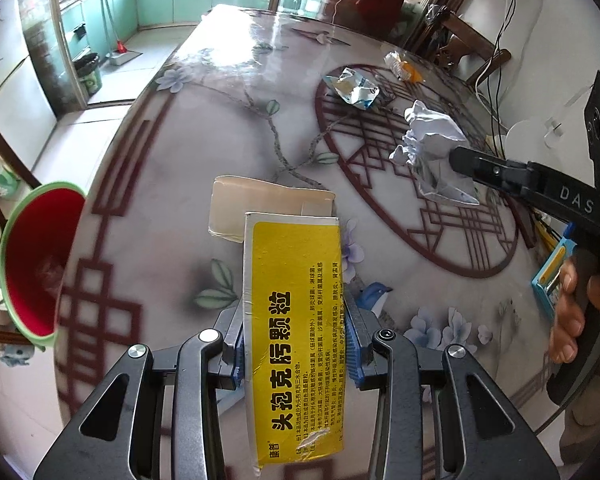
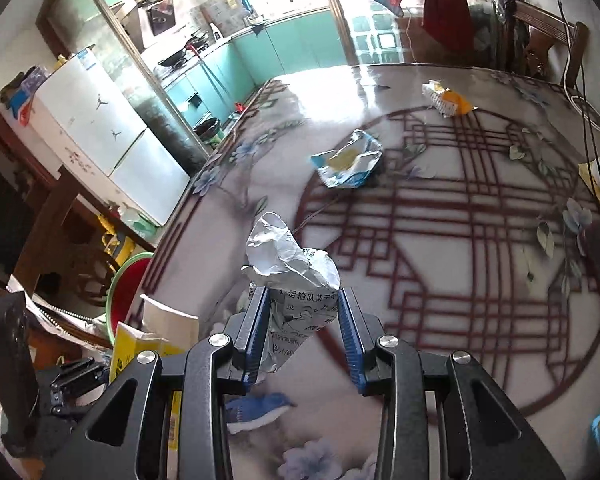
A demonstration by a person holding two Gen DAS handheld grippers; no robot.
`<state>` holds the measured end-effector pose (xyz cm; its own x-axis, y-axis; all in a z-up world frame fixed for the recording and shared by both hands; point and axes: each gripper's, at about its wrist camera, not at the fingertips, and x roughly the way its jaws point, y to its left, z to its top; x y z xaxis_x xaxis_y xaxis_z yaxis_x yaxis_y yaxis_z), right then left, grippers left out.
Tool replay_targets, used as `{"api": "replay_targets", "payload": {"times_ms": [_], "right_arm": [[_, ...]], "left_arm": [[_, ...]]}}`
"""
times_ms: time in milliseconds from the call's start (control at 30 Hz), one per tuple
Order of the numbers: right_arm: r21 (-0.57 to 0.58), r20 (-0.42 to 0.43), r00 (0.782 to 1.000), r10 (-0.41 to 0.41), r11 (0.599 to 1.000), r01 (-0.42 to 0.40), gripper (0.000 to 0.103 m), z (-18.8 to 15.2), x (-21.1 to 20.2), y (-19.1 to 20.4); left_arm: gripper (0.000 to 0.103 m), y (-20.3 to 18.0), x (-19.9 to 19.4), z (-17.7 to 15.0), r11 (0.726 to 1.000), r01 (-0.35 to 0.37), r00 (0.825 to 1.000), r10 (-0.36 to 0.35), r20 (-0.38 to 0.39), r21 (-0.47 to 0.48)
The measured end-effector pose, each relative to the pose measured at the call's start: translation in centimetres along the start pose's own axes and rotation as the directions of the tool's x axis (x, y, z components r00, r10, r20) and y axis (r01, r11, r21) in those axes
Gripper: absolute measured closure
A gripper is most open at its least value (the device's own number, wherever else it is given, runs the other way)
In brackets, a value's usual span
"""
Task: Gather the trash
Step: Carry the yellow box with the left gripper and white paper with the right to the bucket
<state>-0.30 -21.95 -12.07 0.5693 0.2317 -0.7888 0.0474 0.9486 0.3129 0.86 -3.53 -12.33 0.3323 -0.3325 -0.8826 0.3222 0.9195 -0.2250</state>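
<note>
Left wrist view is showing the left tool clamping a yellow box above the surface, while the right tool is gripping crumpled paper.

I note bright daylight from beyond the glossy floral-patterned table, strong glare on its far end, fisheye bending and dark corners, slight motion blur.
</note>
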Motion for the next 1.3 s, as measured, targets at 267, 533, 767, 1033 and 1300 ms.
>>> {"api": "replay_targets", "payload": {"times_ms": [267,533,767,1033,1300], "right_arm": [[0.000,0.015,0.999,-0.031,1.000,0.031,0.071,-0.7,-0.7,2.7],[0.000,0.015,0.999,-0.044,0.999,0.044,0.071,-1.7,-0.8,6.0],[-0.015,0.013,0.999,-0.052,0.999,0.052,0.071,-2.5,-0.5,9.4],[-0.040,0.010,0.999,-0.054,0.998,0.054,0.071,-2.9,0.2,13.5],[-0.068,0.001,0.999,-0.047,0.997,0.047,0.070,-2.8,1.6,17.6]], "left_arm": [[0.067,2.8,-1.1,-0.6,1.000,0.015,1.000,-0.015,0.002,0.000],[0.067,5.9,-1.7,-0.8,1.000,0.030,1.000,-0.030,-0.002,-0.002],[0.067,8.5,-2.1,-0.5,0.999,0.039,0.999,-0.039,0.002,-0.003],[0.067,12.0,-2.6,-0.2,0.999,0.043,0.999,-0.043,0.006,-0.008],[0.067,16.1,-3.0,0.0,0.999,0.038,0.999,-0.037,0.016,-0.037]]}}
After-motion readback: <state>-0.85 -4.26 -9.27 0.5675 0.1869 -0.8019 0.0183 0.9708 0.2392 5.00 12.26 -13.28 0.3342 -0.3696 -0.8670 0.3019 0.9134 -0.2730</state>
